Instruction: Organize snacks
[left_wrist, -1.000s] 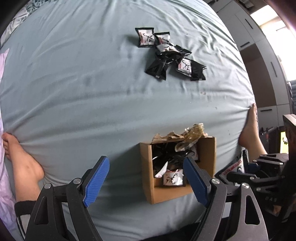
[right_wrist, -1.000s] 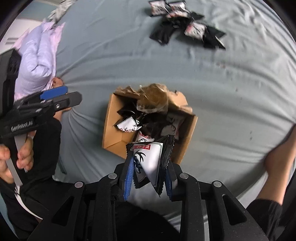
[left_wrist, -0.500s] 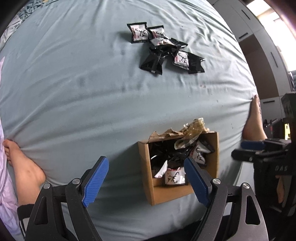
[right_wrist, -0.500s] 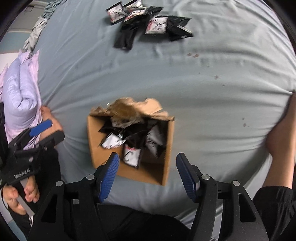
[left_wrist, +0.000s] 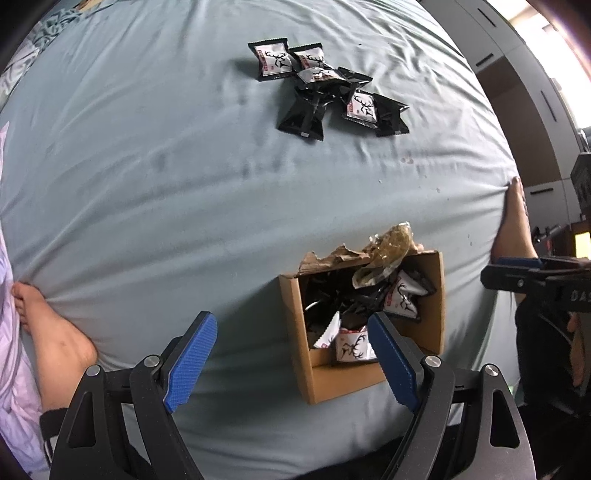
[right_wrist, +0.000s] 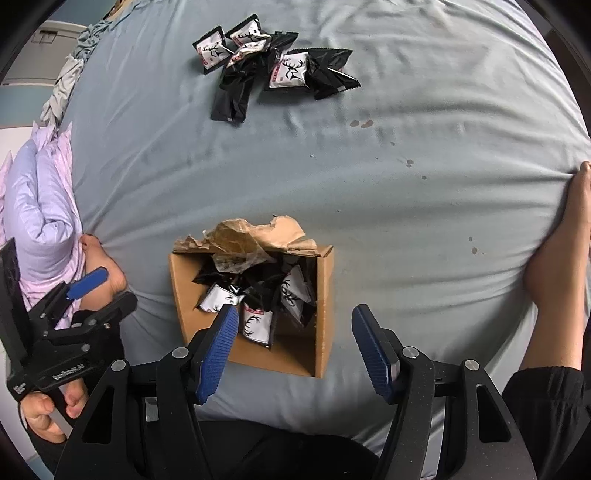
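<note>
the right gripper (right_wrist: 293, 341) has just been opening and hangs spread and empty above the cardboard box (right_wrist: 207, 325) of snack packets (right_wrist: 256, 321); left gripper (left_wrist: 291, 354) gapes empty too, while loose packets (left_wrist: 325, 96) lie far across the sheet (left_wrist: 147, 166)

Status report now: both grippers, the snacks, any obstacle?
Left gripper open, empty. Right gripper open, empty. Snack packets loose beyond the box. Nothing between.

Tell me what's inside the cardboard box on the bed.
The box holds several black-and-white snack packets with a deer-antler print, plus crumpled clear plastic at its torn far edge. Packets buried beneath, and the box floor under them, are hidden.
</note>
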